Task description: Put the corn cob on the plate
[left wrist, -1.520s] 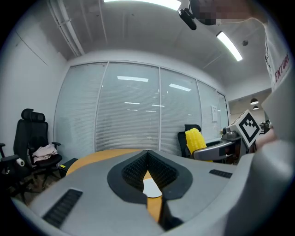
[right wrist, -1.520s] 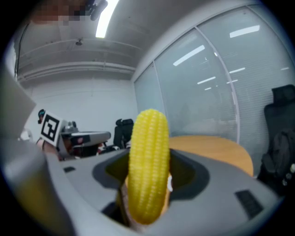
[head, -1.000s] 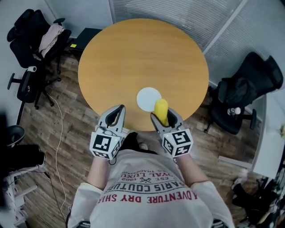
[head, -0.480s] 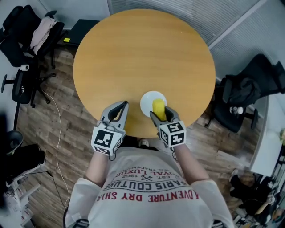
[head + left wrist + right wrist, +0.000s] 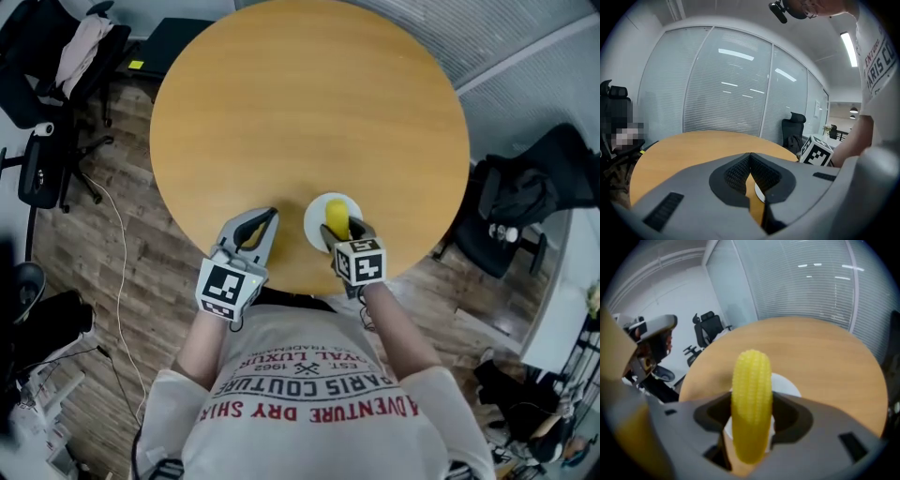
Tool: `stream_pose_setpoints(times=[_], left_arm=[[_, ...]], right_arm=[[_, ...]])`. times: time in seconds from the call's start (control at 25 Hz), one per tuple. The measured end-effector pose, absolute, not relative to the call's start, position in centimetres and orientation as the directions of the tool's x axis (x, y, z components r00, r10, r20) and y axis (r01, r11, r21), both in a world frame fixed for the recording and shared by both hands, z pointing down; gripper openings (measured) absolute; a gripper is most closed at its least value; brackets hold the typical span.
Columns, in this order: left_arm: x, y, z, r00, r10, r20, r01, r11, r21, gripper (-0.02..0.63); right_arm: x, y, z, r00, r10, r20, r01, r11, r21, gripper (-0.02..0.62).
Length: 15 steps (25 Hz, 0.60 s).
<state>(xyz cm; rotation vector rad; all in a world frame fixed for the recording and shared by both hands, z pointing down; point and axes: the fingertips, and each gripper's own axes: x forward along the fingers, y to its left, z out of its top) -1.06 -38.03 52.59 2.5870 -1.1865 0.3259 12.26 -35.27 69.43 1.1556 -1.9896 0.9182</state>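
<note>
A yellow corn cob [image 5: 337,219] [image 5: 751,404] is clamped between the jaws of my right gripper [image 5: 340,231] [image 5: 750,420], which is shut on it. The cob hangs over the small white plate [image 5: 323,204] [image 5: 787,386] near the front edge of the round wooden table [image 5: 300,112]; whether it touches the plate I cannot tell. My left gripper [image 5: 253,230] [image 5: 751,176] sits at the table's front edge, left of the plate, its jaws shut with nothing between them. A sliver of the plate [image 5: 759,192] shows past them.
Black office chairs stand left [image 5: 42,112] and right [image 5: 539,192] of the table. A cable [image 5: 117,272] trails on the wooden floor at the left. Glass walls with blinds [image 5: 722,93] rise behind the table.
My right gripper has carried the corn cob forward from the table's edge to over the plate. The left gripper has edged forward a little beside it.
</note>
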Motion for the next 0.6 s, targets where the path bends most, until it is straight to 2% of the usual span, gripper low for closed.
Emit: stream_pose_setpoints(times=[0.6], left_arm=[[-1.3,-37.9,54.8,0.627,-0.682,0.377,-0.772,-0.610,0.178,0.034]], right_arm=[[11.6,-36.4,72.4,-0.367,-0.386,0.846,-0.918,0.296,-0.263,0.268]])
